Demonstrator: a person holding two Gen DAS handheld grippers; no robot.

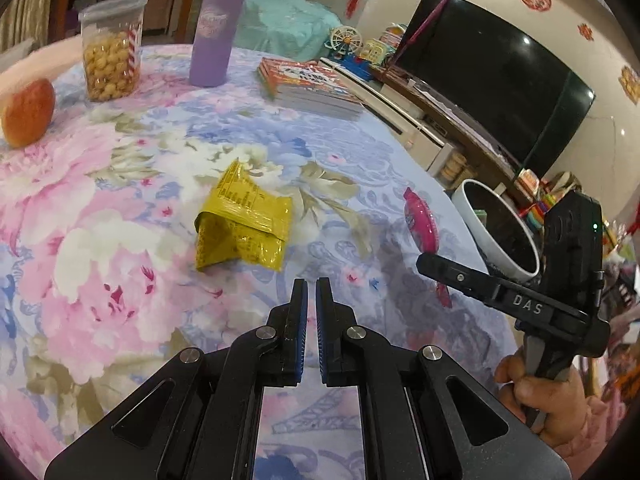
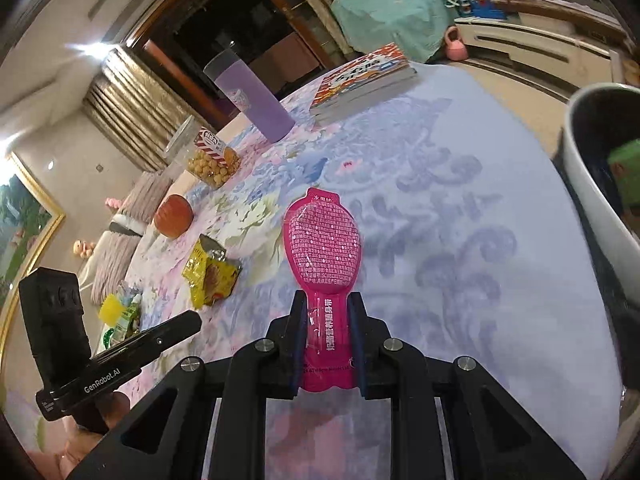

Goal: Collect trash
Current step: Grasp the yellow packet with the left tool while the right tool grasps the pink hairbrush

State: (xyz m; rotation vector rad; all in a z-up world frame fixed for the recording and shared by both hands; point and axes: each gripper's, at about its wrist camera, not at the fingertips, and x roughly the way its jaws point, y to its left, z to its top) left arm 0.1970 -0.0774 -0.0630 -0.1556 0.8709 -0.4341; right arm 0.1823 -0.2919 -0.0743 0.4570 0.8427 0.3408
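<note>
Trash on the floral tablecloth (image 1: 120, 208): two wrappers.

Left wrist view: yellow wrapper (image 1: 242, 220) lies crumpled and folded mid-table, just ahead of the left gripper (image 1: 312, 286), not touching it. Left jaws nearly together, only a slim gap, nothing between them. Pink wrapper (image 1: 420, 220) sits near the table edge at right, with the right gripper (image 1: 424, 260) over its near end. White bin (image 1: 472, 216) stands just beyond that edge. Apple (image 1: 28, 112), snack jar (image 1: 112, 48), purple tumbler (image 1: 214, 28) and books (image 1: 312, 88) stand at the far side.

Right wrist view: right gripper (image 2: 329, 300) closed narrow on the pink wrapper's (image 2: 324, 240) stem, pads pressing both sides; wide end points away over the cloth. Yellow wrapper (image 2: 210, 272) lies to the left, apart. Bin (image 2: 592, 208) at right edge.
</note>
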